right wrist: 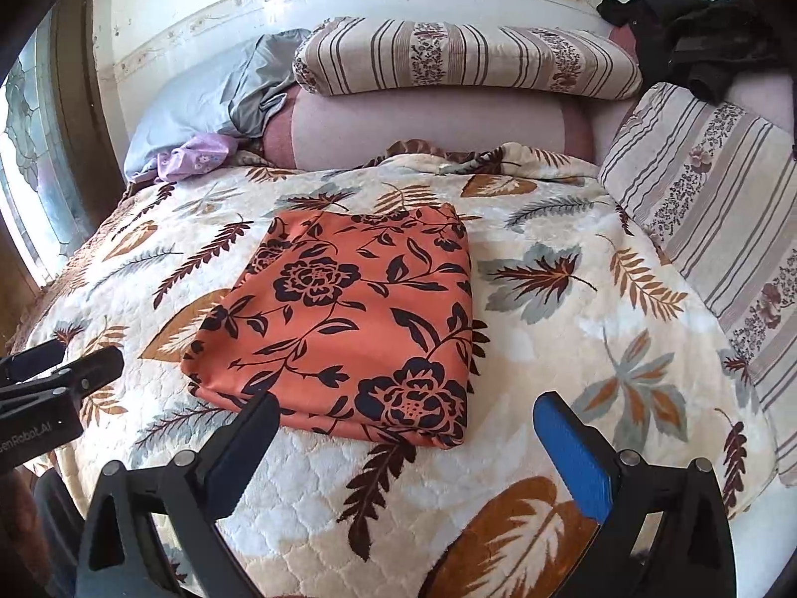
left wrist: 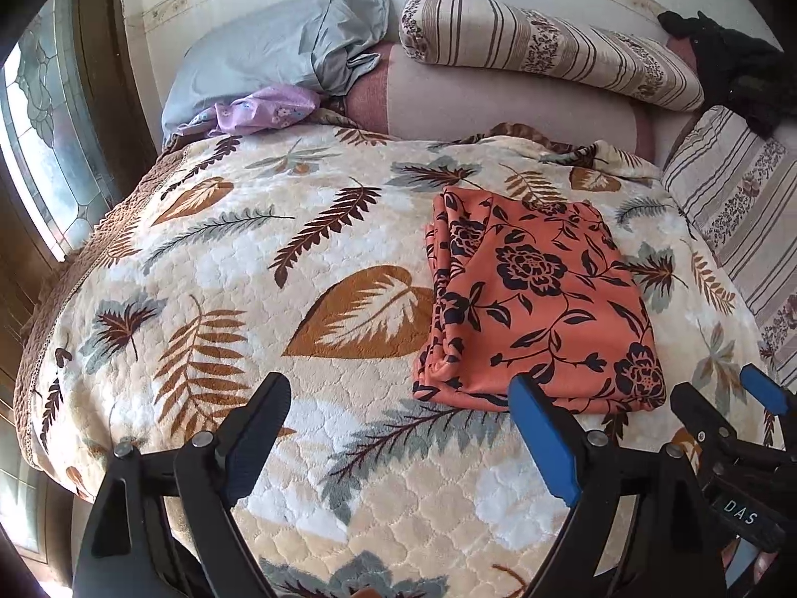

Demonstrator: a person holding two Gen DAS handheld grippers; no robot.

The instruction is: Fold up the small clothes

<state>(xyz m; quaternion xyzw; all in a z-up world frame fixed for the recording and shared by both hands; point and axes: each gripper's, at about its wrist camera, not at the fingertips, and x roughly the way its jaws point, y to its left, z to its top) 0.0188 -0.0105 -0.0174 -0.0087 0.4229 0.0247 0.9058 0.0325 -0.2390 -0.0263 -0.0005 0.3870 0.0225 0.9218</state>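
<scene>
While one folded orange cloth (right wrist: 343, 329) lies on bedspread (right wrist: 548, 349) — left gripper (left wrist: 398, 428), right gripper (right wrist: 406, 443) both apart, empty.

The right gripper (left wrist: 722, 388) shows only partly at the right edge of the left wrist view, cut off beside the left one. The left gripper (right wrist: 65, 364) is likewise cropped at the left edge of the right wrist view. The orange floral cloth's (right wrist: 343, 319) inner layers are hidden under its top fold, and the near edge sits partly behind a black fingertip (right wrist: 259, 418).

Leaf-print blanket (right wrist: 548, 329) covers the whole bed. Striped pillows (right wrist: 463, 57) and a grey pillow (left wrist: 264, 55) sit up top, black clothes (right wrist: 697, 40) dumped in the corner.
</scene>
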